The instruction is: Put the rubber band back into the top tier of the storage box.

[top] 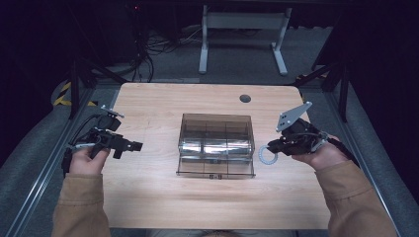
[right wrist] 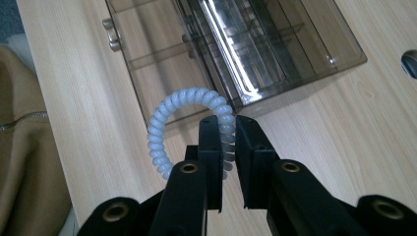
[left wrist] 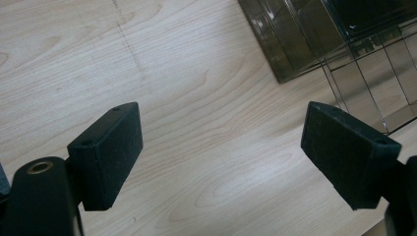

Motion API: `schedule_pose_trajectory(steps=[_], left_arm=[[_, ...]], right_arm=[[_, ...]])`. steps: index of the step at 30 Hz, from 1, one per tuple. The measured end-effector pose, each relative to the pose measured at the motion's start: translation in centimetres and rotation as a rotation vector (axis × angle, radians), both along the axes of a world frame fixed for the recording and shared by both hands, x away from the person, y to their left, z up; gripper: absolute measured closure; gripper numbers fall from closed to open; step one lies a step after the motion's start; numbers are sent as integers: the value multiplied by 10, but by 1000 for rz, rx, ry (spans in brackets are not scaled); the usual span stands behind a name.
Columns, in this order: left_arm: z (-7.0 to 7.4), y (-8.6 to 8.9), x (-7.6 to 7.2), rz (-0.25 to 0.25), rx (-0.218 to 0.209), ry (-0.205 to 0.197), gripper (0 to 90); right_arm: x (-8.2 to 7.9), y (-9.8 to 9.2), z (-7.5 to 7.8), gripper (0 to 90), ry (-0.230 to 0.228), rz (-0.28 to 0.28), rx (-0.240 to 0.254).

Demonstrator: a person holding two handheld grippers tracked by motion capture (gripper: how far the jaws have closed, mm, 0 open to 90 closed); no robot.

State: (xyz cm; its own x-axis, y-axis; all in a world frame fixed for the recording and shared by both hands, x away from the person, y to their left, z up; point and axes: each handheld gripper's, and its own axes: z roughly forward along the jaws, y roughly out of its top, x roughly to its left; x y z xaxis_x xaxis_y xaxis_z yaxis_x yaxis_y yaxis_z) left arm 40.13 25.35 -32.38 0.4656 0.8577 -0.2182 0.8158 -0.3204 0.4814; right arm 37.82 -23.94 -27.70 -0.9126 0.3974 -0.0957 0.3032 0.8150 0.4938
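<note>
A smoky clear plastic drawer box (top: 216, 138) stands mid-table with its drawer (top: 215, 167) pulled out toward me. My right gripper (top: 272, 146) hovers just right of the box, shut on a pale blue spiral hair tie (top: 267, 155) that hangs from its tips. In the right gripper view the hair tie (right wrist: 169, 120) loops up left of the jaws, pinched at my right gripper (right wrist: 227, 129), with the open drawer (right wrist: 152, 59) beyond. My left gripper (top: 129, 146) is open over bare wood left of the box. In the left gripper view my left gripper (left wrist: 221, 147) has its pads (left wrist: 105, 155) wide apart, with the box (left wrist: 314, 39) at upper right.
The wooden table (top: 148, 187) has a round cable hole (top: 245, 98) at the back right. Beyond its far edge stand a white desk frame (top: 242, 34) and cables on grey floor. A tan sleeve (right wrist: 24, 147) lies near the table's front edge.
</note>
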Motion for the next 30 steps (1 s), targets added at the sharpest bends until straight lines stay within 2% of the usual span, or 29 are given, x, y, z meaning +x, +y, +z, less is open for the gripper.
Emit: schedule_pose_trajectory(steps=[18, 27, 30], left_arm=[[-2, 5, -6, 10, 5, 7, 165], [-2, 9, -9, 20, 2, 7, 166], [-2, 9, -10, 8, 5, -1, 165]], right_arm=[[10, 46, 9, 817, -16, 94, -2], [12, 62, 11, 817, -11, 116, -2], [14, 69, 12, 817, -12, 127, 4]])
